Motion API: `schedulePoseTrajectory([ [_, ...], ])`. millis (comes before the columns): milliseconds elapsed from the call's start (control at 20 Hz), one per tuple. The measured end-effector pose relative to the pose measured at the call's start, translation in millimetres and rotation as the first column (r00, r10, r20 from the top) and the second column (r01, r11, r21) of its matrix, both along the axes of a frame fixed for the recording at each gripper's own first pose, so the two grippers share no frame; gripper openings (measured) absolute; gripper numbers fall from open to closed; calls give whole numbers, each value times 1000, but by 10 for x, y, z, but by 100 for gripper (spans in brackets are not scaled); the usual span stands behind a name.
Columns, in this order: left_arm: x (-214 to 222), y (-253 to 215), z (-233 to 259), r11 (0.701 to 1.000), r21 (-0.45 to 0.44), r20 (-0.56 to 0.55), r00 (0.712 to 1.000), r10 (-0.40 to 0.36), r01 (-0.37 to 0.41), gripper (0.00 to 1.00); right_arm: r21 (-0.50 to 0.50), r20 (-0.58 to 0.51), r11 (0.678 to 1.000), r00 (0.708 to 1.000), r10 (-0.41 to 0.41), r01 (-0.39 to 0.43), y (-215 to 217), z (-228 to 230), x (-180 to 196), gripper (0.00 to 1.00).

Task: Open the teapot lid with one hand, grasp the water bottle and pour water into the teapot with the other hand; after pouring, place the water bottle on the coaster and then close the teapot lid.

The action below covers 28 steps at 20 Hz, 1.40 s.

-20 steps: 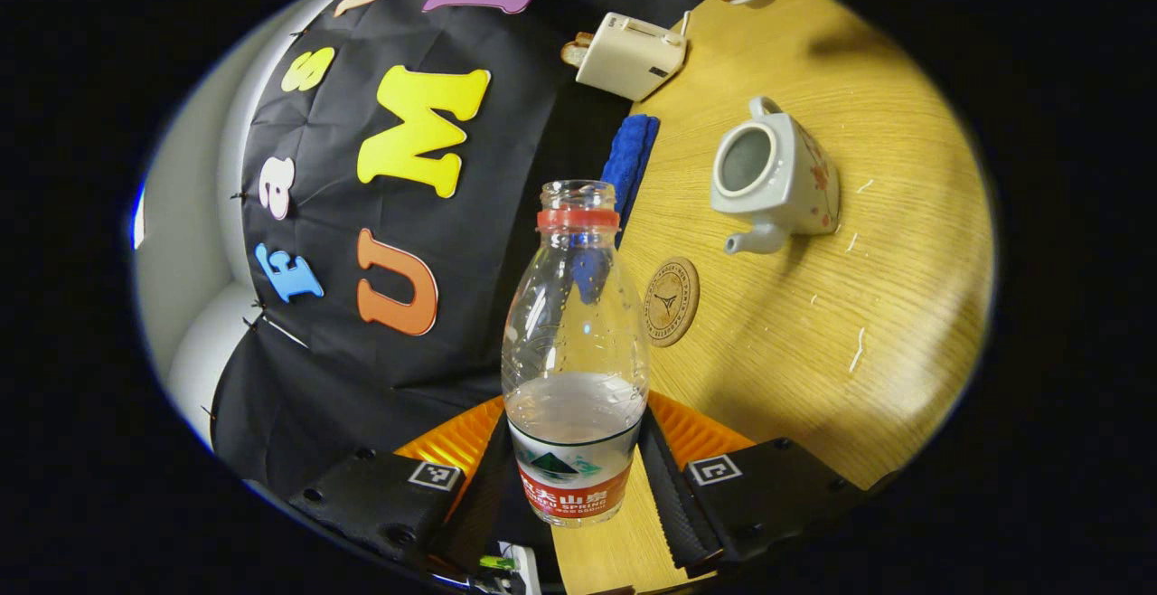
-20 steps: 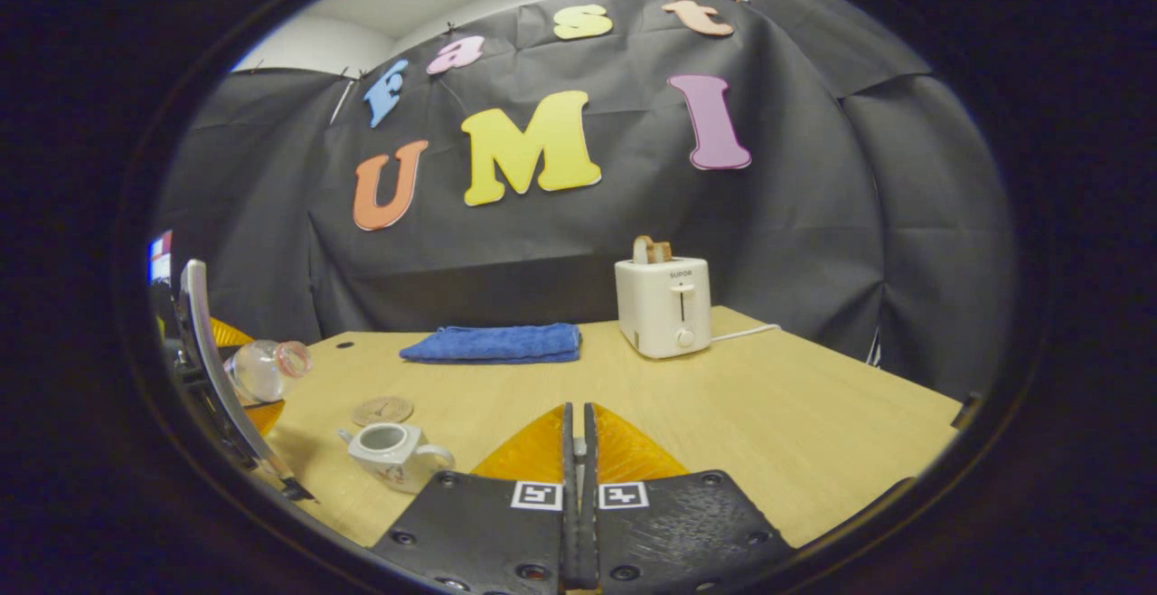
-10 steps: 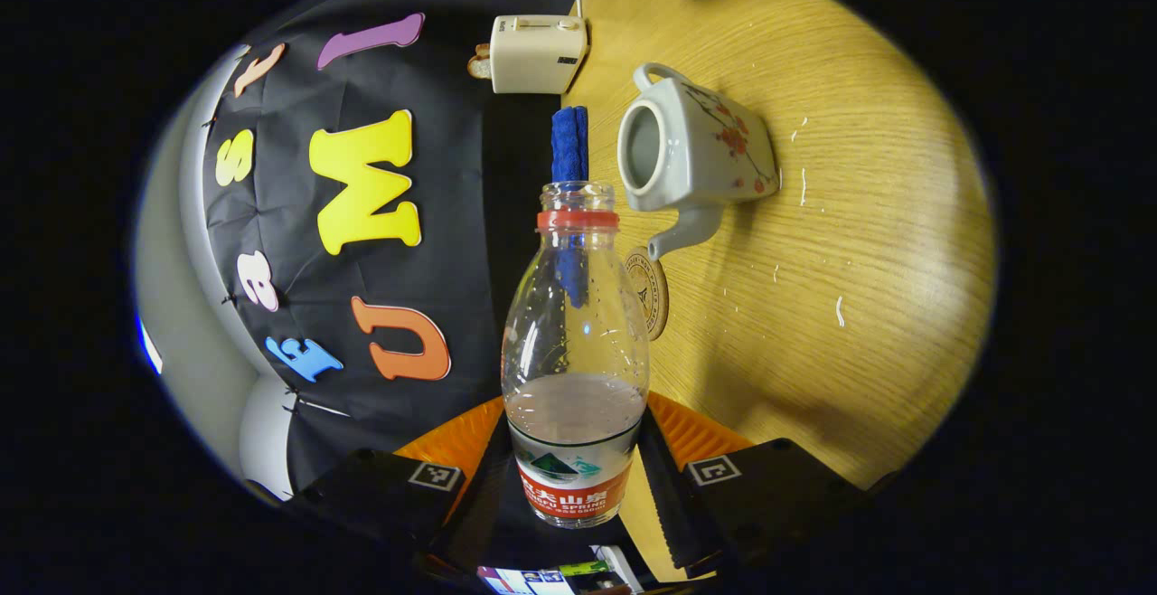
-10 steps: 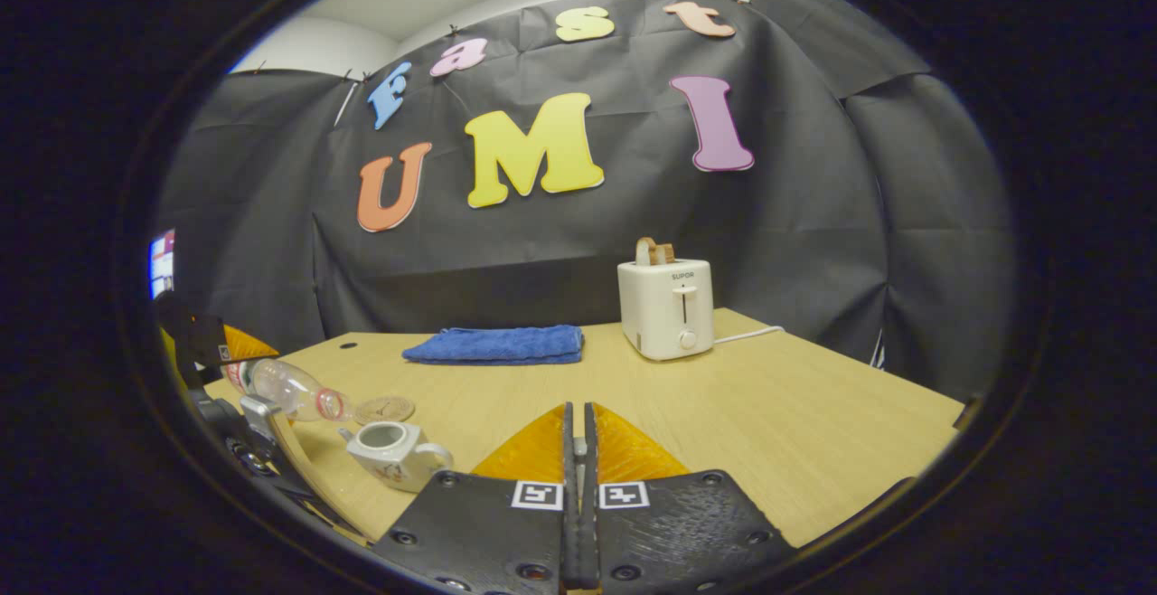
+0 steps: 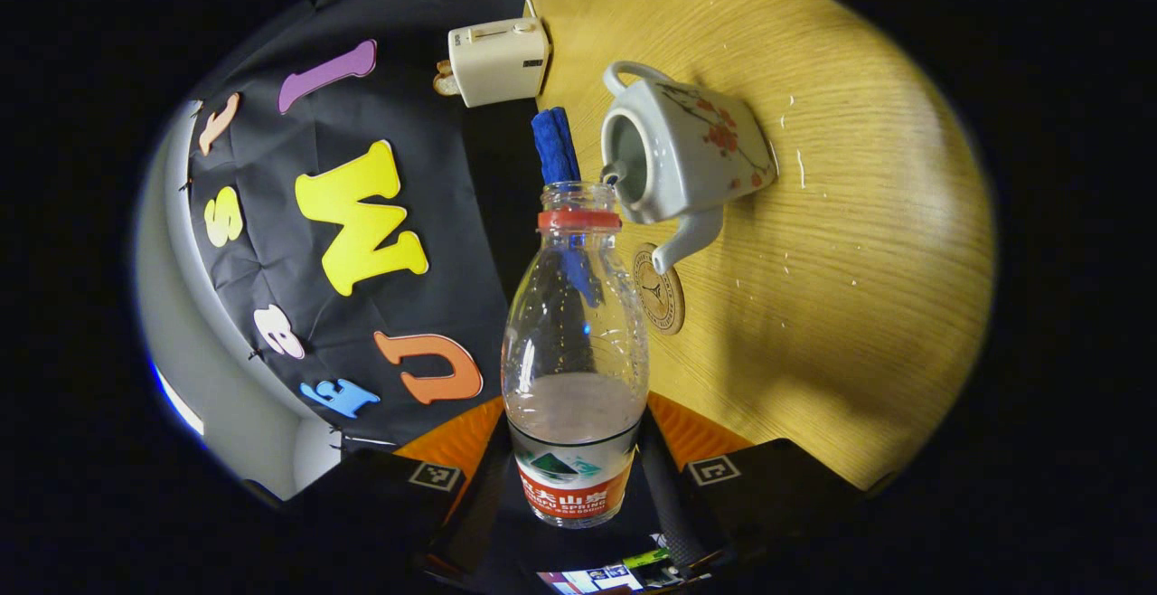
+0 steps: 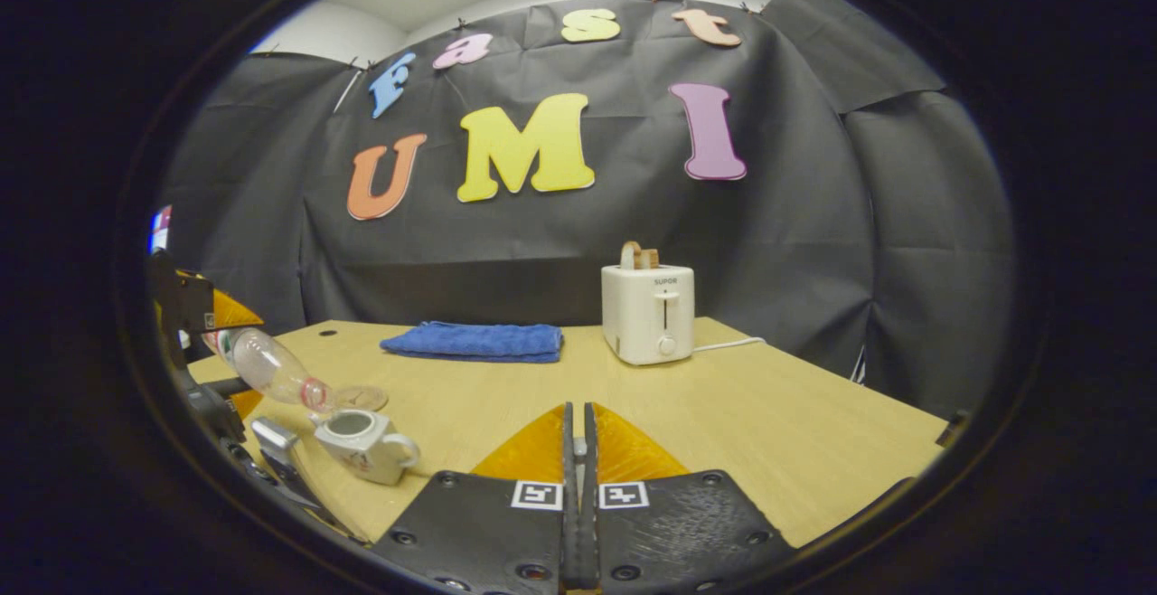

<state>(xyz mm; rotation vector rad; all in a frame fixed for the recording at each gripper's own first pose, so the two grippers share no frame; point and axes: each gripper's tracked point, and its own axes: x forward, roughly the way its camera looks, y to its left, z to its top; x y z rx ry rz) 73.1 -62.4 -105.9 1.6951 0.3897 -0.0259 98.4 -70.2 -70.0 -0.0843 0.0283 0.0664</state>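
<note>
My left gripper [image 5: 575,450] is shut on the lower body of a clear water bottle [image 5: 575,342] with a red neck ring, no cap and some water inside. The bottle is tipped, its mouth at the open top of the white flowered teapot [image 5: 696,152], and a thin stream runs in. A round cork coaster [image 5: 660,292] lies just beyond the spout. In the right gripper view the tilted bottle [image 6: 267,367] hangs over the lidless teapot [image 6: 362,437] at the far left. My right gripper [image 6: 576,450] is shut above the table; I see nothing between its fingers.
A white toaster [image 6: 647,313] holding bread stands at the back of the wooden table [image 6: 768,432], its cord trailing right. A folded blue towel [image 6: 472,342] lies left of it by the wall. White specks dot the wood near the teapot.
The left gripper has tipped the bottle further and brought its mouth down to the teapot's opening; water now runs in. The right gripper has barely moved.
</note>
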Motion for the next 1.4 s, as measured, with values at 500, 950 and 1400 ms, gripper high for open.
schedulePoseTrajectory([
  [500, -3, -33, 11, 996, 91, -3, 1000, -17, 17, 76, 12, -14, 1000, 1000, 8, -8, -7, -26, 10, 0],
  [950, -3, 3, 80, 980, 194, -22, 999, -34, 38, 76, -51, -2, 999, 1000, 8, -8, 38, -44, 10, 0],
  [1400, 48, 2, 173, 961, 270, -52, 998, -39, 51, 76, -91, 11, 996, 1000, 16, -15, 100, -32, -8, 0],
])
